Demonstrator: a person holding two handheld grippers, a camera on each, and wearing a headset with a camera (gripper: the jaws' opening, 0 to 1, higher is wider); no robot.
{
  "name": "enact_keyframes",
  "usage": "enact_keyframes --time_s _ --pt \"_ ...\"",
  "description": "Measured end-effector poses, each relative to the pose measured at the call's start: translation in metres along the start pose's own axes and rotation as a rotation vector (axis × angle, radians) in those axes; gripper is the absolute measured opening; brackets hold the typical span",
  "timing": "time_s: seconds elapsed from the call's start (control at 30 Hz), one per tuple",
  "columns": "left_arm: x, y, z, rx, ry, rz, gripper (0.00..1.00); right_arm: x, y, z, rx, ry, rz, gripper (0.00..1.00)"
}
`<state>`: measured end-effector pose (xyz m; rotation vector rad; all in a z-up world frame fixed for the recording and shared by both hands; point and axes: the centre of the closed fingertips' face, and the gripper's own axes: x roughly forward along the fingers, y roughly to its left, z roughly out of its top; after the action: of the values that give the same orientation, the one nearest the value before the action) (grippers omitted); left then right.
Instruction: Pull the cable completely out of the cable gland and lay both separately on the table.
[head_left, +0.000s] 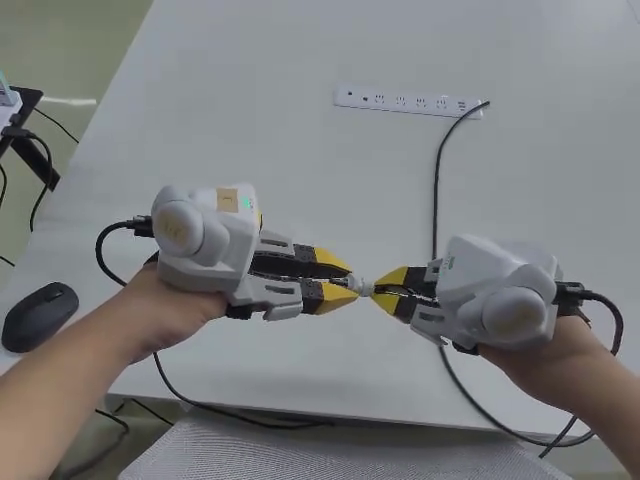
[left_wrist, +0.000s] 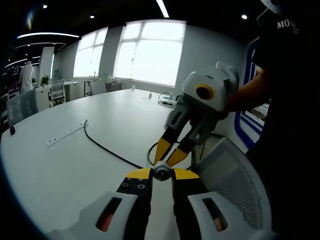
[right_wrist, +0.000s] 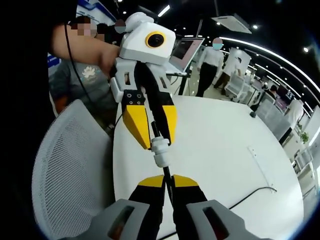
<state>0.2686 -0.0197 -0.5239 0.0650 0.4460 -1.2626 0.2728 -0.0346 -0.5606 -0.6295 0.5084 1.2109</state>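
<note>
In the head view the cable gland (head_left: 365, 288) is only a pale speck, largely covered by the yellow tips of the left gripper (head_left: 350, 286) and the right gripper (head_left: 380, 290) on either side of it. The cable is too thin to make out there. In the right gripper view the cable (right_wrist: 166, 172) vanishes below the gland between that gripper's own tips. Beyond the gland, the black lead (head_left: 436, 190) from the power strip (head_left: 408, 101) passes behind the right gripper. Nearer than the gland, the mesh chair (head_left: 330, 455) is cut off by the bottom edge.

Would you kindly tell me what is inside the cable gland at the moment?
A black cable enters the white cable gland, which the left gripper holds; the right gripper grips the cable. Its end inside is hidden.
</note>
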Motion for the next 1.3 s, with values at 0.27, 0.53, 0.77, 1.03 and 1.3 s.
enact_keyframes --time_s 0.27,0.53,0.77,1.03,1.3 --pt "-0.005 0.004 0.006 -0.007 -0.021 0.011 0.15 -0.006 -0.008 -0.017 0.102 0.033 -0.016 0.0" --pt "-0.007 0.005 0.011 -0.019 -0.044 0.014 0.15 -0.012 -0.014 -0.041 0.217 0.073 -0.027 0.0" --pt "-0.006 0.004 0.009 -0.023 -0.042 0.014 0.15 -0.015 -0.016 -0.056 0.251 0.095 -0.038 0.0" --pt "-0.005 0.004 0.007 -0.028 -0.04 0.014 0.15 -0.014 -0.02 -0.051 0.251 0.093 -0.046 0.0" --pt "-0.006 0.009 -0.008 -0.017 -0.033 0.035 0.16 -0.001 -0.034 -0.042 0.236 0.12 -0.044 0.0"
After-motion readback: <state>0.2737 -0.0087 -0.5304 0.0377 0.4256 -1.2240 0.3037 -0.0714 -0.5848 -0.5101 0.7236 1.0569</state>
